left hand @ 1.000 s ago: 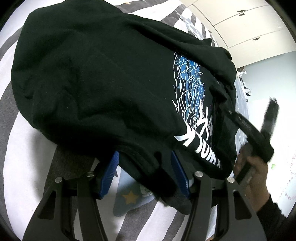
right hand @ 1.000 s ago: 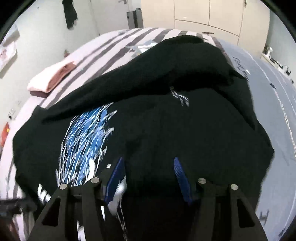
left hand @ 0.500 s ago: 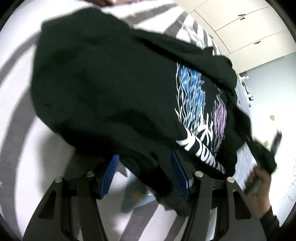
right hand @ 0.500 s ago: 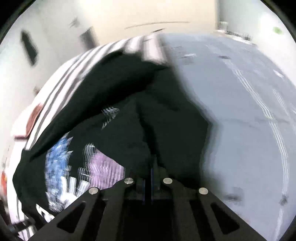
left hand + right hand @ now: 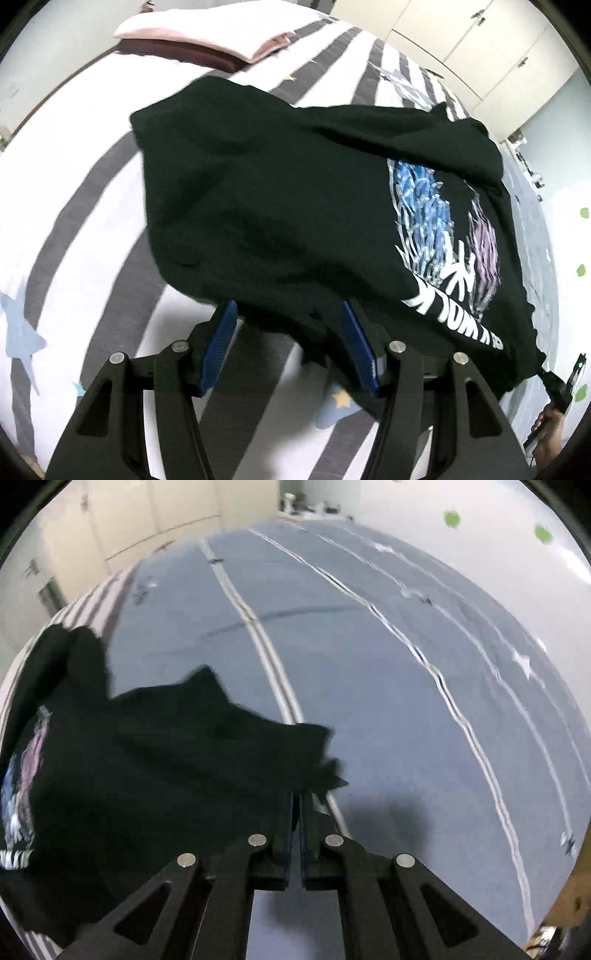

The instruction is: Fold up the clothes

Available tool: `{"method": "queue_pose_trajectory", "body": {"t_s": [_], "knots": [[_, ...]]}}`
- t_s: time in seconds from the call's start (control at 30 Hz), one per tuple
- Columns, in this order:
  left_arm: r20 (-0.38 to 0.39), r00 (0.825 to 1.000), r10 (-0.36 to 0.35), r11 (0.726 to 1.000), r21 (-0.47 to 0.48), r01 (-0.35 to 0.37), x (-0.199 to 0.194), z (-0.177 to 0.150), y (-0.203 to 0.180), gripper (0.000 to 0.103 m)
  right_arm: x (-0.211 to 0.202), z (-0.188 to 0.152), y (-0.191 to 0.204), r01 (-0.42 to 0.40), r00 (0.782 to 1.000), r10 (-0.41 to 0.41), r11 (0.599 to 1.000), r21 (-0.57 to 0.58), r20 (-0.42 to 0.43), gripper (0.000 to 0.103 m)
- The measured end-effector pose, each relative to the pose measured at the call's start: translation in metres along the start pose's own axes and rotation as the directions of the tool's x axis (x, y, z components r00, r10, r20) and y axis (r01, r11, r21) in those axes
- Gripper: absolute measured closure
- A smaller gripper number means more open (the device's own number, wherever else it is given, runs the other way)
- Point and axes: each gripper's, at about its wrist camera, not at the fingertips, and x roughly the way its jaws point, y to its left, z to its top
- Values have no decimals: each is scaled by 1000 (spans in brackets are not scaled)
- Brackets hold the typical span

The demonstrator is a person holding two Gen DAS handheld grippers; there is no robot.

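Left wrist view: the black T-shirt point(image 5: 295, 206) is spread over the striped bed point(image 5: 74, 229), its near hem bunched between the half-spread left hand-held gripper point(image 5: 290, 341).

Right wrist view: the right hand-held gripper point(image 5: 295, 812) is pressed together, pinching the shirt's corner above the blue-grey sheet point(image 5: 369, 657).

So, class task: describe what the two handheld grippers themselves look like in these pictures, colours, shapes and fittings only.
Both the left gripper and the right gripper are matte black frames with triangular cut-outs in the arms and round silver pivot bolts. The left one's pads are blue and ribbed. No cables show near the fingers.
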Motion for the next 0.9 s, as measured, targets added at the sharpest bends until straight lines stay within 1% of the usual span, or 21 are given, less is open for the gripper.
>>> {"method": "queue_pose_trajectory", "body": {"t_s": [0.07, 0.17, 0.2, 0.23, 0.3, 0.37, 0.4, 0.5, 0.6, 0.63, 0.7, 0.77, 0.83, 0.9], "knots": [[-6, 1000, 5, 1000, -8, -5, 1, -2, 2, 47, 12, 2, 0, -8, 1000, 8, 1000, 11, -23, 100], [-20, 1000, -11, 1000, -8, 11, 0, -9, -2, 47, 5, -1, 9, -35, 999, 35, 999, 14, -18, 99], [-25, 1000, -17, 1000, -7, 17, 0, -12, -4, 47, -2, -5, 14, -49, 999, 49, 999, 16, -13, 93], [-30, 999, -24, 1000, -6, 23, 0, -16, -6, 47, -8, -10, 18, -64, 998, 64, 998, 22, -14, 83], [-48, 998, -47, 999, -7, 47, 0, -24, -12, 47, -19, -23, 29, -116, 993, 117, 992, 43, -26, 76], [-72, 994, -78, 997, -7, 78, 2, -34, -19, 47, -28, -42, 46, -203, 976, 207, 977, 60, -62, 71], [-79, 993, -89, 996, -1, 90, 4, -37, -24, 47, -31, -50, 56, -249, 964, 253, 967, 60, -83, 70], [-93, 989, -116, 993, 20, 118, 10, -44, -36, 47, -35, -77, 101, -373, 914, 368, 928, 0, -172, 69], [-118, 983, -143, 989, 11, 145, 18, -46, -43, 47, -35, -101, 142, -464, 863, 443, 885, -35, -241, 69], [-128, 984, -126, 991, 22, 130, 23, -47, -46, 47, -33, -106, 153, -483, 852, 458, 875, -41, -256, 69], [-149, 986, -77, 995, 54, 86, 33, -50, -49, 47, -29, -110, 167, -490, 847, 461, 870, -54, -265, 69], [-141, 987, -76, 994, 64, 85, 35, -55, -49, 47, -20, -114, 174, -482, 848, 452, 875, -46, -277, 69], [-120, 990, -78, 994, 68, 86, 33, -59, -47, 47, -13, -113, 173, -482, 843, 460, 876, -12, -279, 69], [-111, 991, -77, 995, 57, 84, 31, -62, -46, 47, -14, -110, 170, -496, 836, 479, 869, 7, -267, 69]]}}
